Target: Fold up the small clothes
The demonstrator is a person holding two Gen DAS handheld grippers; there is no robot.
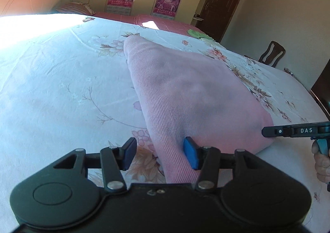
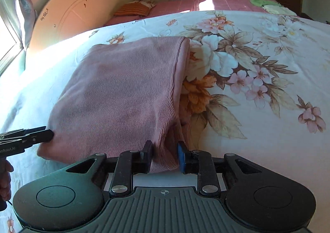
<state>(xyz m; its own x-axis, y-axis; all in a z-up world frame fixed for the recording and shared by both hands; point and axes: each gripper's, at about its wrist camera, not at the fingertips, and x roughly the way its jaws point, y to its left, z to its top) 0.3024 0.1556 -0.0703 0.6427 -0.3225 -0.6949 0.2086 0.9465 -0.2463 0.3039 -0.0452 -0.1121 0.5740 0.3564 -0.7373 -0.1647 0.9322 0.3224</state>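
A pink ribbed garment [image 1: 196, 96] lies folded on the floral bedsheet [image 1: 61, 88]. In the left wrist view my left gripper [image 1: 160, 156] stands open over the garment's near left corner; its right pad [image 1: 190, 154] touches the cloth and its left pad is clear of it. In the right wrist view the same garment [image 2: 115, 92] fills the middle. My right gripper [image 2: 165, 157] straddles the near right corner, jaws a little apart with cloth loose between them. Each gripper shows at the other view's edge: the right gripper [image 1: 266, 131] and the left gripper [image 2: 48, 135], tips against the garment's near edge.
The bed's near edge runs just under both grippers. A second bed with a pink cover [image 2: 216, 0] holds green folded clothes [image 2: 266, 5] and a striped pillow [image 2: 134, 9]. A headboard [image 2: 76, 18] stands at the left, a wooden chair [image 1: 272, 53] at the right.
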